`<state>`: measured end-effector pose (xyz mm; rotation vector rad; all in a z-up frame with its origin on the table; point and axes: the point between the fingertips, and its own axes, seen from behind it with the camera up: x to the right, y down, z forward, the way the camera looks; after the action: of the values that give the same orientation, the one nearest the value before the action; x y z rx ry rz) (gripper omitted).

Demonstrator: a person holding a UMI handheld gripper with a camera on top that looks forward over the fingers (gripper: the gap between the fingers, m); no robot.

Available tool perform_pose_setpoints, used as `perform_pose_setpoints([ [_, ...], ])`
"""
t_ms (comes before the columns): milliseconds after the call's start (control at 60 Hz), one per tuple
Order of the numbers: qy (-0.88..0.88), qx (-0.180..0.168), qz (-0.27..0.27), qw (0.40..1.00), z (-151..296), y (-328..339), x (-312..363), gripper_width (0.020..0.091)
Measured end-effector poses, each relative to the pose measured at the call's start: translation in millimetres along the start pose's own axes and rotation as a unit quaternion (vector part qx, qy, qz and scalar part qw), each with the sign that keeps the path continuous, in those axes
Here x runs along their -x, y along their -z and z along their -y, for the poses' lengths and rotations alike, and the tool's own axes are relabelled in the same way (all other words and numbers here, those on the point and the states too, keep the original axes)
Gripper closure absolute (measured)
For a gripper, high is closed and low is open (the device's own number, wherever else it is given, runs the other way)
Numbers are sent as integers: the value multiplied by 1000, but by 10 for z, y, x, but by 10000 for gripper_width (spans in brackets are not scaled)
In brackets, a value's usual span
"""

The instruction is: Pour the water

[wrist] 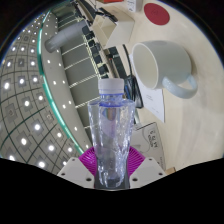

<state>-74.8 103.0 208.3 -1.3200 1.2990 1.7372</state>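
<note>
Bottle (111,135), clear plastic, white cap, stands upright between the fingers of my gripper (110,165); both purple pads (92,158) press its lower body, so I log a firm grip. Water content: cannot tell. Beyond the bottle, slightly right, a white mug (160,68) lies tipped on the table (185,130), mouth toward the bottle. A red disc (157,13) sits past the mug.
</note>
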Motion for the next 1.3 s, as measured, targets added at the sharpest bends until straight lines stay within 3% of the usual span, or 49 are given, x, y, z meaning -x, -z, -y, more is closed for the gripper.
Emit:
perform_pose_setpoints([
  [150, -84, 10, 4, 996, 130, -93, -148, 757],
  [383, -60, 39, -14, 997, 51, -64, -137, 758],
  [500, 25, 58, -22, 998, -16, 14, 72, 759],
  [633, 210, 57, -27, 976, 56, 100, 524, 757],
  [817, 461, 5, -28, 887, 630, 327, 1387, 755],
  [983, 647, -43, -76, 757, 1379, 602, 1748, 757],
  [1133, 756, -65, -147, 634, 2118, 805, 1495, 758],
  [1300, 798, -45, -206, 565, 2634, 905, 709, 757],
])
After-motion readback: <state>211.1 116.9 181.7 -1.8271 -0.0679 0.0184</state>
